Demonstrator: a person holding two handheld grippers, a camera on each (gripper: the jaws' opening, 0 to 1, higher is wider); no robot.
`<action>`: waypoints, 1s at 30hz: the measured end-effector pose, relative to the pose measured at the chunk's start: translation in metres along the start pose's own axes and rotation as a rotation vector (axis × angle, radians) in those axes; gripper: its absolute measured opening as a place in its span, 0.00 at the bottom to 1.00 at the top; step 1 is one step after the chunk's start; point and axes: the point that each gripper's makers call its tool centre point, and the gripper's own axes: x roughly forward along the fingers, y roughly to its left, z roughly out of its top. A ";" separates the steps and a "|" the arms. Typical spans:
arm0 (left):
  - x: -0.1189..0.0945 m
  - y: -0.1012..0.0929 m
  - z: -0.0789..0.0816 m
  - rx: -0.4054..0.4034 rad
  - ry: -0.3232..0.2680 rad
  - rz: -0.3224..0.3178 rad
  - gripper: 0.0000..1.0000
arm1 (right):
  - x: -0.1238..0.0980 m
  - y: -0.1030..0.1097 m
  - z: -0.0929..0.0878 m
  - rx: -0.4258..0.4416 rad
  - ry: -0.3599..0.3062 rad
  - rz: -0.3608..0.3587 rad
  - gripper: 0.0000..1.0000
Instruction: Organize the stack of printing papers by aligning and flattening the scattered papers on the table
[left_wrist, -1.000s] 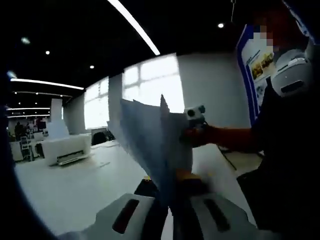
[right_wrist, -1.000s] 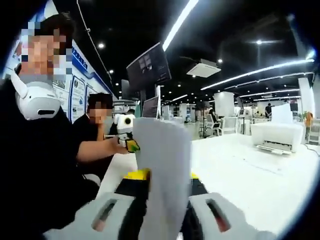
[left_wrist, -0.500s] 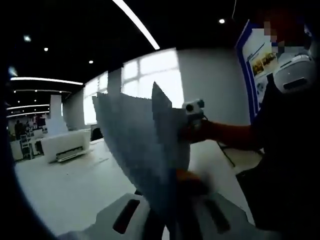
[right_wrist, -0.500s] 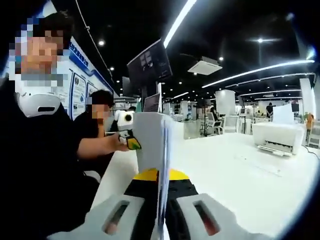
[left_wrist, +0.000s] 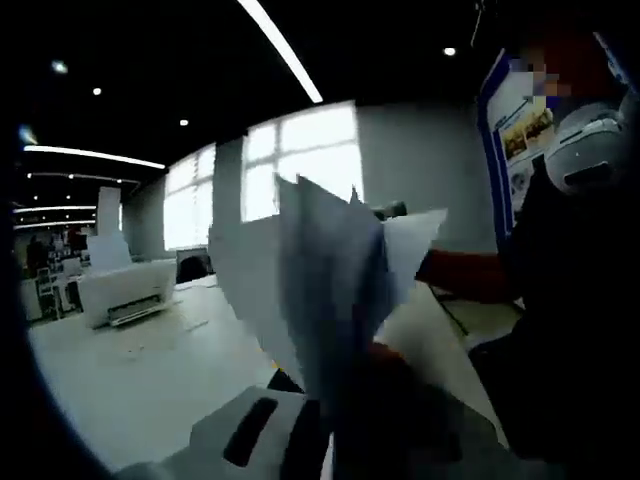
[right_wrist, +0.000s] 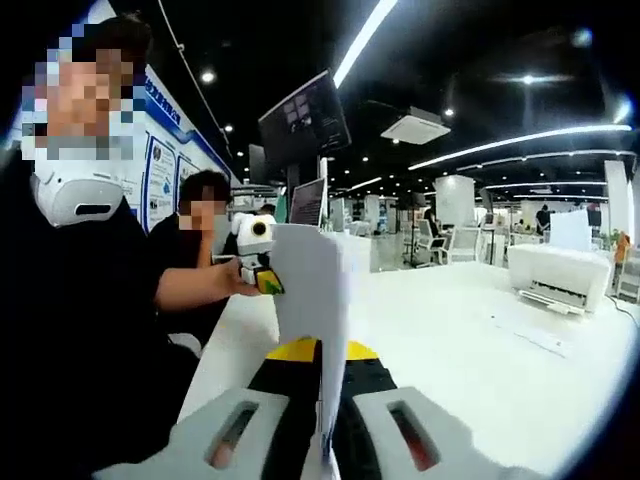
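Standing upright between both tongs (right_wrist: 322, 440) — the papers (right_wrist: 312, 300).

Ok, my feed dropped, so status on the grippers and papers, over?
Left gripper and right gripper both shut on the papers, held upright off the table. Sheets fanned, blurred. Printer far off, nothing blocking.

Dim ceiling, bright strip lights; window (left_wrist: 300, 160) glare; papers (left_wrist: 330, 290) motion-blurred; fisheye edges bent.

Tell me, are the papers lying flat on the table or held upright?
Held upright: the papers stand on edge between the right gripper jaws, above the white table.
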 end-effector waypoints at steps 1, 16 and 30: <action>0.000 0.000 0.000 0.024 0.001 0.013 0.05 | 0.000 0.000 0.000 -0.006 -0.001 0.002 0.00; 0.004 0.003 0.001 0.008 -0.001 0.052 0.05 | 0.000 0.004 0.002 0.003 0.055 0.011 0.01; 0.004 0.004 -0.001 0.004 0.000 0.043 0.05 | -0.006 0.004 0.028 -0.124 0.311 0.066 0.15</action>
